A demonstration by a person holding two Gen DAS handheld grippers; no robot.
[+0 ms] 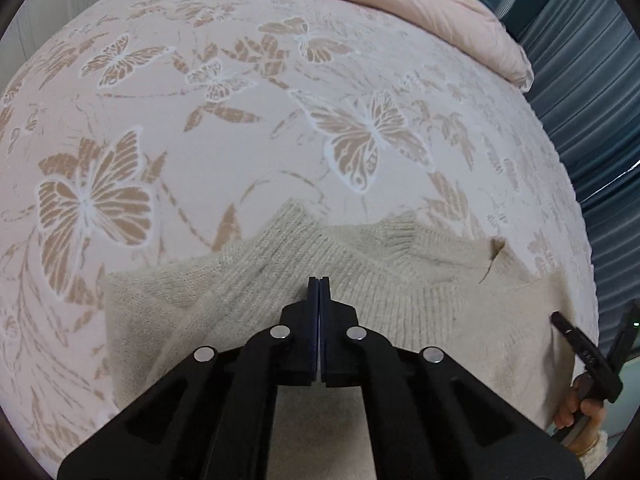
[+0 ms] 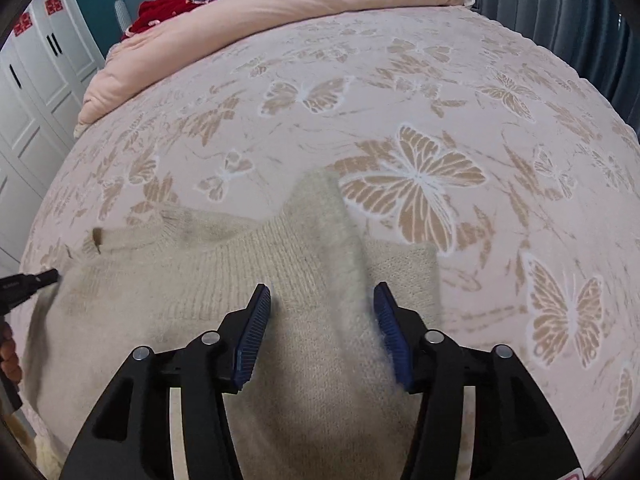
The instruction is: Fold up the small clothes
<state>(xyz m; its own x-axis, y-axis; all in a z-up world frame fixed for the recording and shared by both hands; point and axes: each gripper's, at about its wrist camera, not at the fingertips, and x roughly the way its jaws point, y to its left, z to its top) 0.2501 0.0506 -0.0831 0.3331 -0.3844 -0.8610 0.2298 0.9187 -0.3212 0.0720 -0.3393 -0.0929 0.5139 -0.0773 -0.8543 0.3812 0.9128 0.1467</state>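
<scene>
A cream knitted sweater (image 1: 400,276) lies on the bed, partly folded, with a sleeve laid across its body. It also shows in the right wrist view (image 2: 180,280), where the sleeve (image 2: 332,248) runs up between my right fingers. My left gripper (image 1: 319,280) is shut with nothing between its pads, hovering over the sweater near the collar. My right gripper (image 2: 322,300) is open above the sleeve. The right gripper's tip shows in the left wrist view (image 1: 580,344) at the sweater's right edge. The left gripper's tip shows in the right wrist view (image 2: 32,280) at the sweater's left edge.
The bed has a pink cover with butterfly patterns (image 1: 200,120), also seen in the right wrist view (image 2: 440,120). A pink duvet (image 2: 280,8) is bunched at the far end with a red garment (image 2: 164,12) behind it. White wardrobe doors (image 2: 32,100) stand left; grey-blue curtains (image 1: 592,100) hang right.
</scene>
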